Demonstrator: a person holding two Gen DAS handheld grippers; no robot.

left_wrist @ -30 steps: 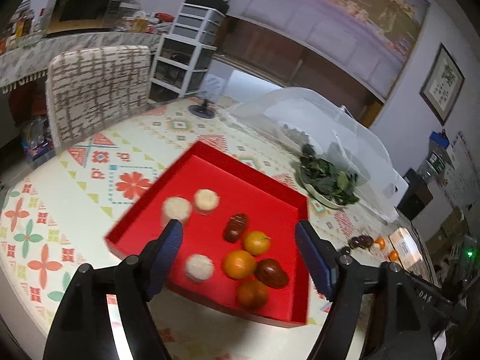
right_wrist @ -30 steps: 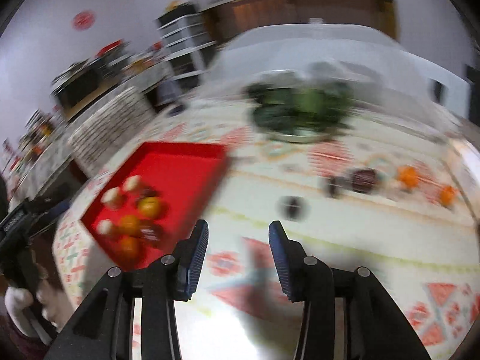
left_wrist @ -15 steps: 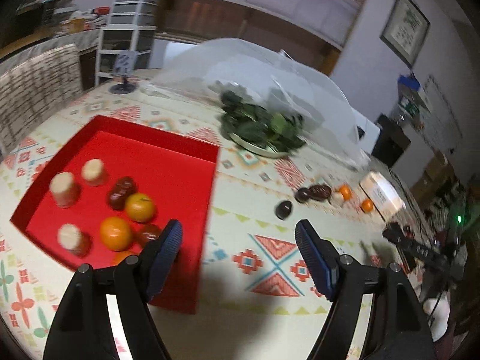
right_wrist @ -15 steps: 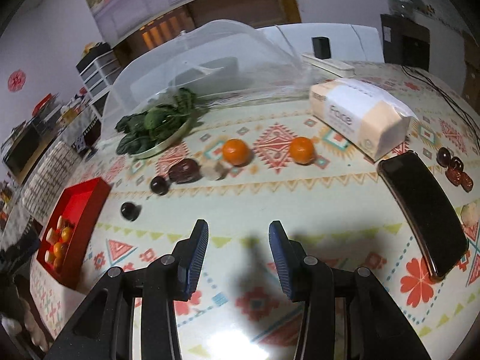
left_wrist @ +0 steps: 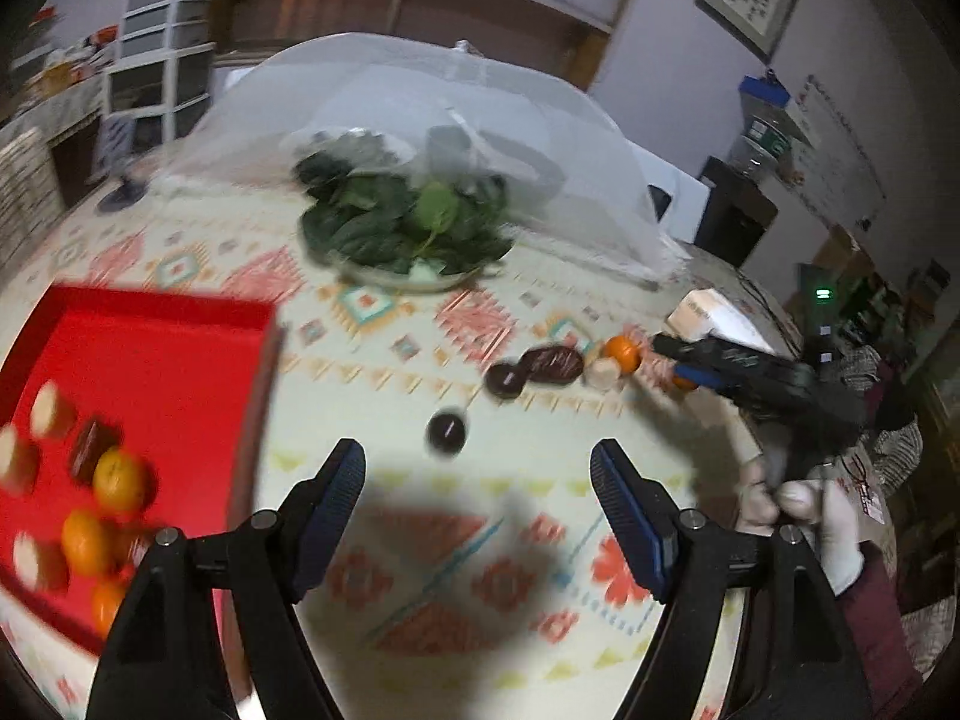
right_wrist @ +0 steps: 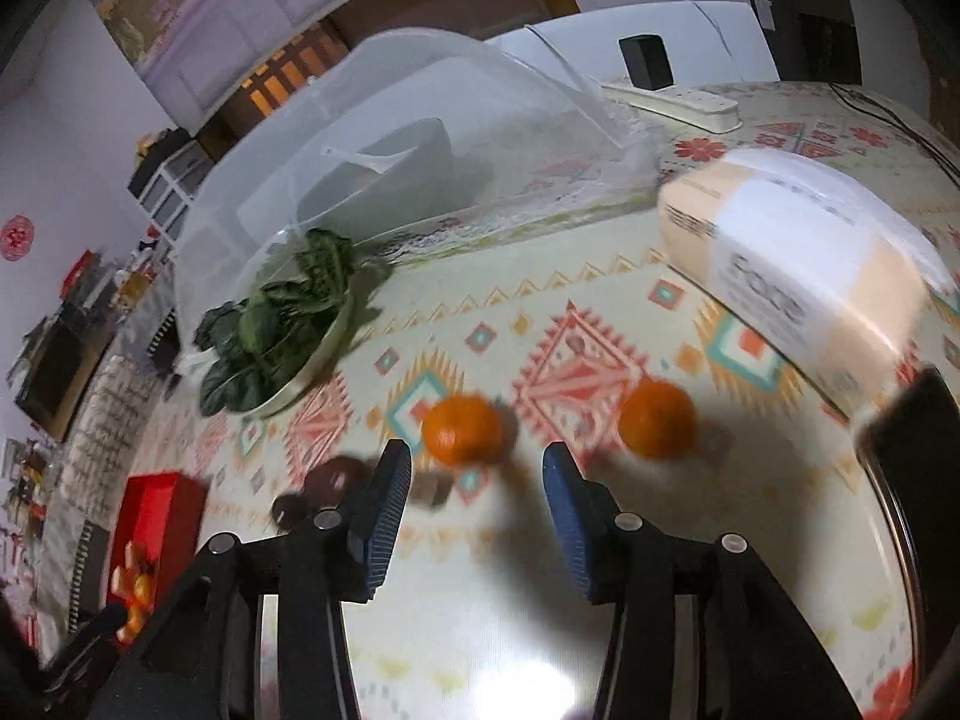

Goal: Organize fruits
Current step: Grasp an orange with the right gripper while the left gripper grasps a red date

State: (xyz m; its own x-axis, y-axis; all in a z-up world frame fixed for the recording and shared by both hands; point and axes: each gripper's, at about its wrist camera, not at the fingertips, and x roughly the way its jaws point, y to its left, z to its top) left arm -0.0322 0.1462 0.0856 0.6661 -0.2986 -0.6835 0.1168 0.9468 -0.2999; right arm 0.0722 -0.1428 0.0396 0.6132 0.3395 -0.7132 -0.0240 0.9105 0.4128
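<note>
While both tongs, the right tongs [right_wrist: 477, 480] and the left tongs [left_wrist: 477, 483], hung released and empty, the job looked part done: several fruits sat in the red tray [left_wrist: 174, 354], others remained on the tabletop [right_wrist: 480, 630]. An orange [right_wrist: 461, 427] lay just beyond the right tips.
</note>
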